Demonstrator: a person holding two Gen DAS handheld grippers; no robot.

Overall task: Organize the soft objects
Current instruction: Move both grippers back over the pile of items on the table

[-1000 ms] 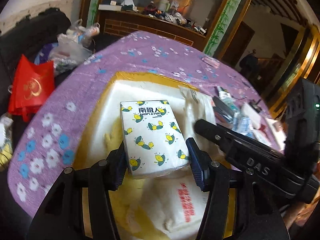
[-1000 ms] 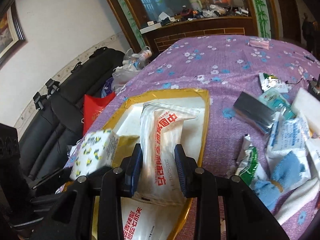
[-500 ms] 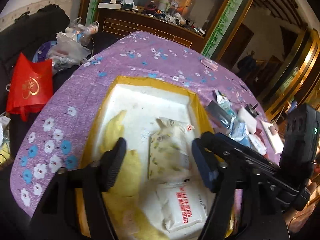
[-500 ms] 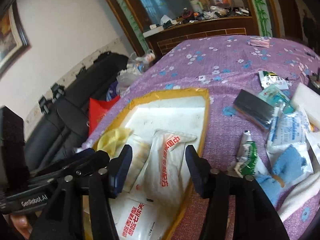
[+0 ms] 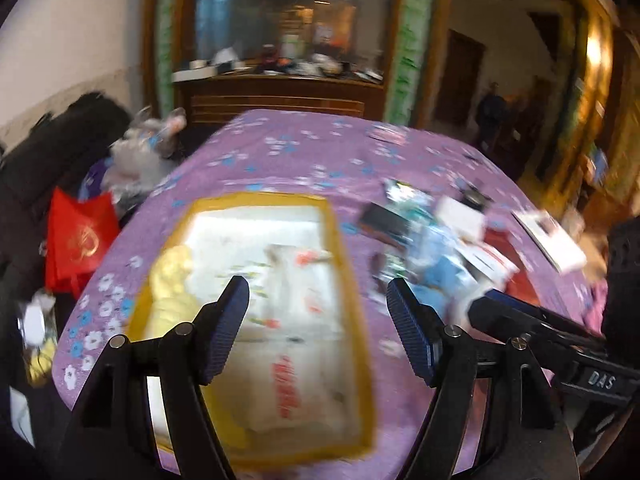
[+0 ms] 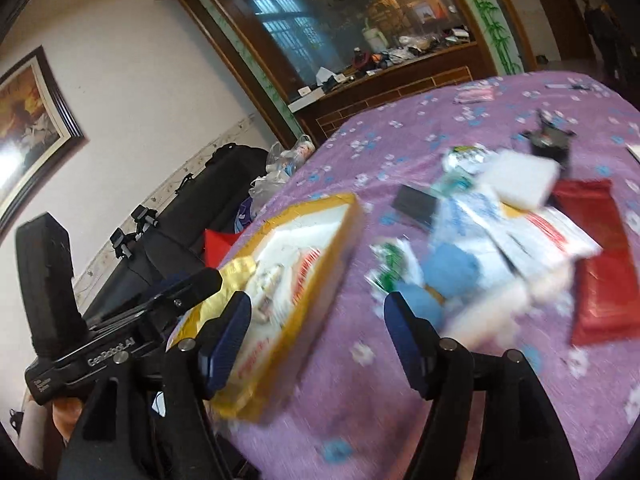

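Readable writing is scarce. On the right hand-held gripper [image 6: 316,338], seen from the left wrist view as a black body at the right edge, the letters "DAS" show in white. On the left hand-held gripper [image 5: 318,330], seen from the right wrist view at the lower left, the side reads "GenRobot.AI". The red printing on the white soft packs [image 5: 288,320] is blurred and cannot be read.

A second ago the left hand-held gripper pinched a white tissue pack with yellow figures, and the right one pinched a white pack with red print. Both packs now lie in the tray, and both hand-held grippers have pulled back and up, their blue-padded fingers spread wide with nothing between them.

The yellow-rimmed tray [image 5: 340,236] sits near the left edge of the surface [image 5: 312,148], which is covered by a purple cloth with white and blue flowers. Inside it lie several white soft packs and a crumpled yellow cloth [image 5: 170,280] at its left side. To the right of the tray, well apart from it, a loose pile [image 6: 492,236] of white and blue packets, a blue cloth, a dark flat case and a red packet [image 6: 600,264] spreads over the middle and right of the surface.
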